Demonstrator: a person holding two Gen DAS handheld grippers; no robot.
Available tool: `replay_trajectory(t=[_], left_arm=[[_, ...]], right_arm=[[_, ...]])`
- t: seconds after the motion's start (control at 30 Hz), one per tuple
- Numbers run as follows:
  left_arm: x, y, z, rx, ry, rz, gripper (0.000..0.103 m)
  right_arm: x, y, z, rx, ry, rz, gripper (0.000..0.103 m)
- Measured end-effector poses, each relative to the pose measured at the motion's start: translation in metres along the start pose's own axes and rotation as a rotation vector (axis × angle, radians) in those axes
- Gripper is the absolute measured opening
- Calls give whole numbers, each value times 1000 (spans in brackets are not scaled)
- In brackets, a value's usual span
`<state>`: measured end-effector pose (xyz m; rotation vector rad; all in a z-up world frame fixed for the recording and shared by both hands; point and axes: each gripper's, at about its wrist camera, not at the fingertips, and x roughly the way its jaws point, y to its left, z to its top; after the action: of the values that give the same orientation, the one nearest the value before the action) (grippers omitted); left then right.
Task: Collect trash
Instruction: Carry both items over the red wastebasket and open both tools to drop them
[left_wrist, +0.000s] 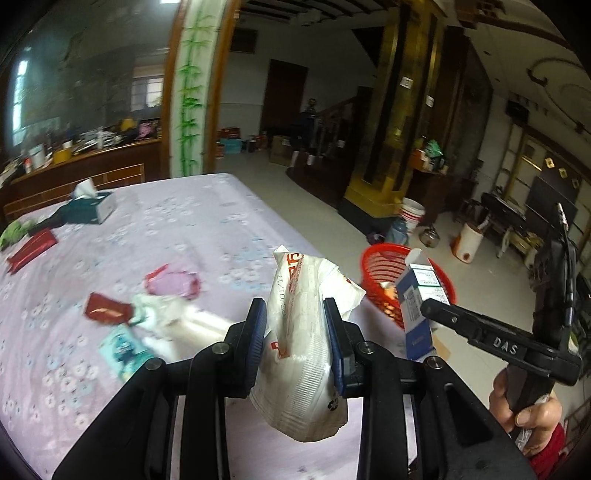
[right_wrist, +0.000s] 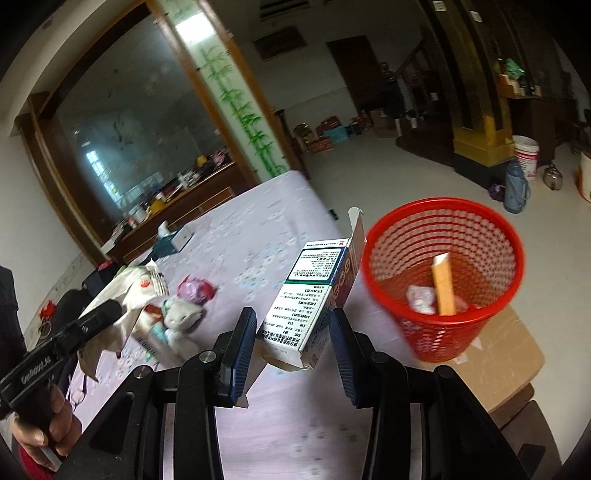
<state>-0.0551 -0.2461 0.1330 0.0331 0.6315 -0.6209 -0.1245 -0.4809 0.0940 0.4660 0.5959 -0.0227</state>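
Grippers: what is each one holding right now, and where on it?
Left gripper pinches the white plastic bag across its middle. Right gripper holds the medicine box by its lower end.

Left claw (left_wrist: 295, 332) over the table (left_wrist: 207, 229) edge, clamped on a crumpled wrapper (left_wrist: 306, 347). Right claw (right_wrist: 291, 350) to its right, a box (right_wrist: 310, 299) between the pads. Basket (right_wrist: 443, 277) on the floor beyond the table's right edge, scraps inside. Loose wrappers (left_wrist: 147, 302) on the table left of the claws; tissue box (left_wrist: 88, 208) at the far left.
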Motion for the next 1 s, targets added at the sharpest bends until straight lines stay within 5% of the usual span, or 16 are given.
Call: replay_trajectory(t=[0.47, 0.83, 1.0], left_arm=[[83, -97, 18, 67, 93, -189, 30], [165, -140, 44, 53, 136, -193, 31], [179, -144, 45, 40, 133, -189, 48]], right_arm=[[-18, -86, 39, 80, -29, -129, 45], [5, -132, 77, 122, -19, -172, 47], [25, -148, 81, 160, 24, -182, 56]])
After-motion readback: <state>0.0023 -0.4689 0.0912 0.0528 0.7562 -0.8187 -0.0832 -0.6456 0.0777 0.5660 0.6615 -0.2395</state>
